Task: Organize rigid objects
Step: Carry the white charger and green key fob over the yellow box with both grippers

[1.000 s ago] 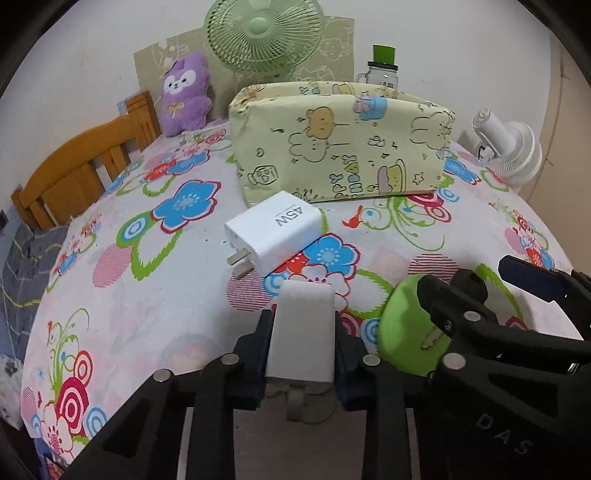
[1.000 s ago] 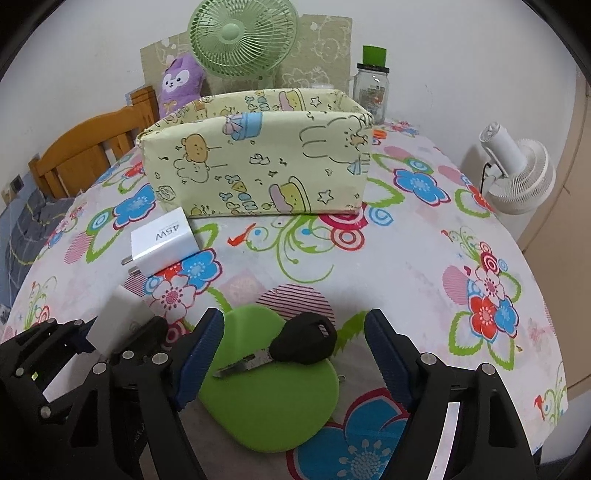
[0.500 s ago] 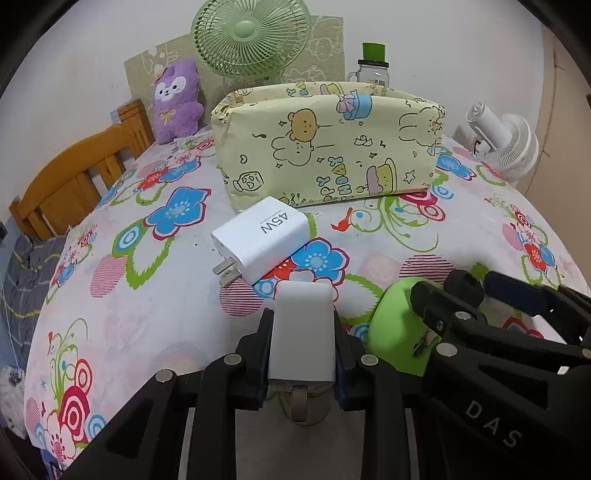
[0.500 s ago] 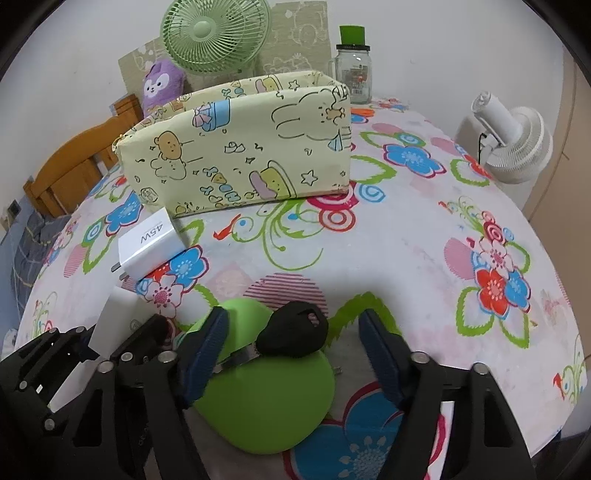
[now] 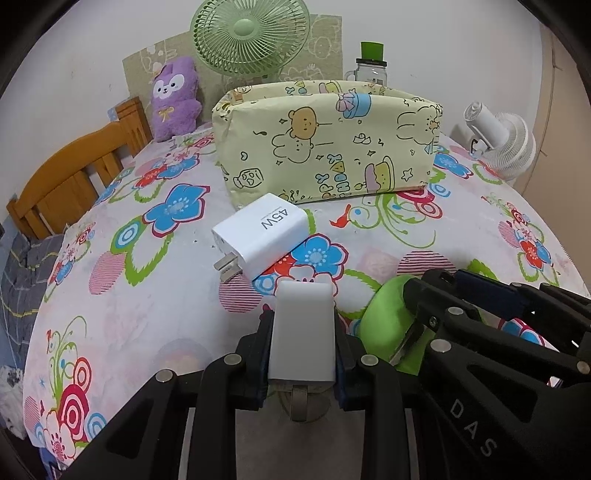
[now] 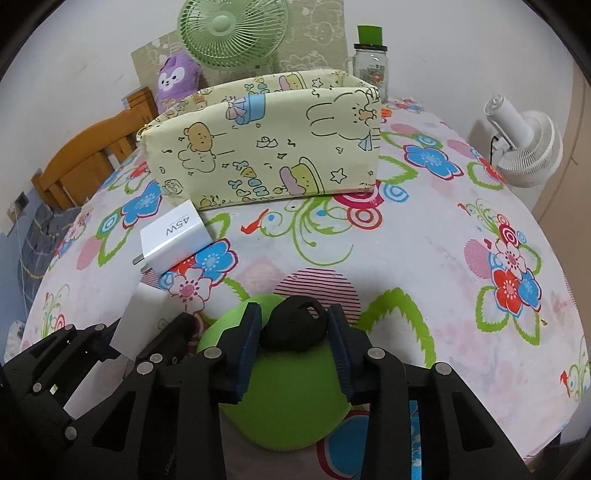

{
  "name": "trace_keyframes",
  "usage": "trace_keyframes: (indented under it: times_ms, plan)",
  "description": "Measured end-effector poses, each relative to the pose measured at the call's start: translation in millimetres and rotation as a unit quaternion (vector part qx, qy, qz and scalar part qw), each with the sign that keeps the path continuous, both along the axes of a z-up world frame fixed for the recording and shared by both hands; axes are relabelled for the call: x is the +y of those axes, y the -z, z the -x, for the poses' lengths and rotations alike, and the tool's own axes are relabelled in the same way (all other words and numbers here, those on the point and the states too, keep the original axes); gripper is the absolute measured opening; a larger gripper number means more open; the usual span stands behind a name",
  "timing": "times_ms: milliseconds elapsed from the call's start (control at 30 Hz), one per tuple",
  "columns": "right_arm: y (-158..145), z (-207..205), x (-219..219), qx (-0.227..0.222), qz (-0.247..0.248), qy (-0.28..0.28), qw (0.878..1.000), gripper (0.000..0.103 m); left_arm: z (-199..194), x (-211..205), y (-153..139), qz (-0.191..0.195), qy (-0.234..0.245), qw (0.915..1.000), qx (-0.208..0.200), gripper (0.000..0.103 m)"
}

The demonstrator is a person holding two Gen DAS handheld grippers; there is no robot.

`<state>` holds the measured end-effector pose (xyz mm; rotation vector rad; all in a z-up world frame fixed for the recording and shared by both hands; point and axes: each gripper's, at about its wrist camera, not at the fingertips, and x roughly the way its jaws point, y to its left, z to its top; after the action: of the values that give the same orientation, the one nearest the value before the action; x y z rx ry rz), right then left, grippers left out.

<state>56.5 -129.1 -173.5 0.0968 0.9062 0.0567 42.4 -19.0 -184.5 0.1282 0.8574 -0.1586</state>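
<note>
Because the black key fob [image 6: 293,325] is rigid, light and smooth, the right tool [image 6: 293,334] closes across its broad head above the green pad [image 6: 284,406] on the counter [image 6: 424,258]; the left tool [image 5: 302,343] clamps 1 white block [image 5: 303,332].

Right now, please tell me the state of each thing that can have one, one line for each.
Left hand-held gripper: shut on white block.
Right hand-held gripper: shut on black key.
45W charger: lying flat, prongs out, free.
Fabric box: open on top, upright.
Green disc: flat under the key.
Green fan: blades appear still.
</note>
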Motion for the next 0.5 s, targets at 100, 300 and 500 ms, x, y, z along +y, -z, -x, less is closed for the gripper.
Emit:
trace_keyframes:
  times_ms: [100, 300, 500]
  plan:
    - [-2, 0, 3, -0.002, 0.003, -0.005, 1.000, 0.040, 0, 3, -1, 0.012, -0.001, 0.9999, 0.005, 0.026]
    - [-10, -1, 5, -0.010, 0.005, -0.006, 1.000, 0.039, 0, 4, -8, 0.016, -0.004, 0.9999, 0.000, 0.026]
    - [-21, -4, 4, -0.019, 0.004, -0.003, 1.000, 0.034, -3, 1, -21, 0.019, 0.002, 0.9998, -0.010, 0.026]
